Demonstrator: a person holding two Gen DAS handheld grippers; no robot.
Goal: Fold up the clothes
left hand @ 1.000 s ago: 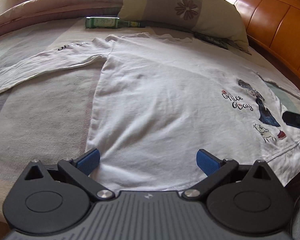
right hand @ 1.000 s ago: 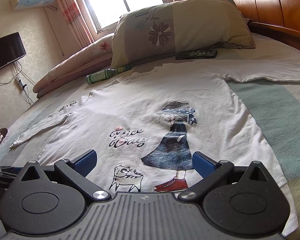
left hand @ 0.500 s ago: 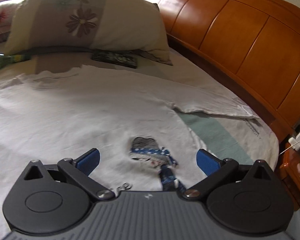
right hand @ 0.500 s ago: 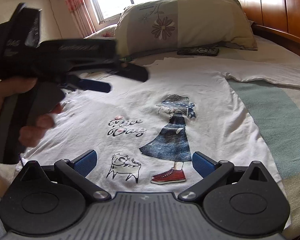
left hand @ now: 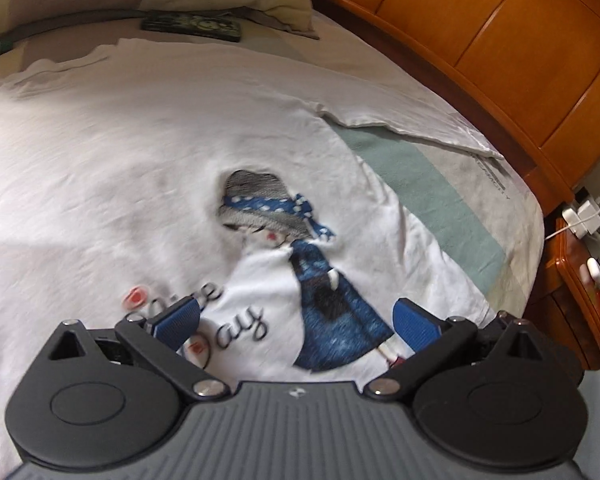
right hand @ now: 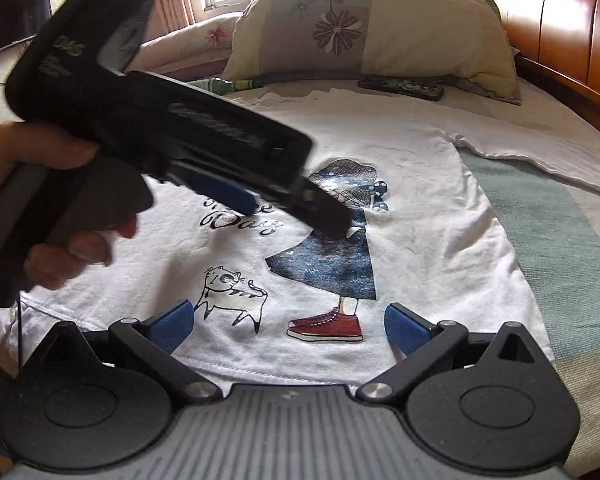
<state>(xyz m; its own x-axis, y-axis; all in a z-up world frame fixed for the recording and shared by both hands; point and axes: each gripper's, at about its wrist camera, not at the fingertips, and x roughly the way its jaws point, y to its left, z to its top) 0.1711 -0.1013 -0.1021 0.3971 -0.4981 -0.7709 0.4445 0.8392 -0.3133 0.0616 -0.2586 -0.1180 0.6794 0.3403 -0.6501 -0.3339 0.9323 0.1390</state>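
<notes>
Folding has not begun: shirt (right hand: 400, 160) lies flat, sleeve (right hand: 540, 156) outstretched toward two o'clock. Left gripper (left hand: 296, 318) hovers over the print, jaws apart and empty. Right gripper (right hand: 288, 326) waits at the hem, likewise apart.

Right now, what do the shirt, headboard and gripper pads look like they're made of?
Shirt: soft white knit, probably cotton; fine wrinkles, stitched hem, matte printed graphic.
Headboard: wood or wood veneer, orange-brown, glossy varnish with highlights.
Pads of the right gripper: blue, ribbed, matte, likely rubber or a soft plastic.
</notes>
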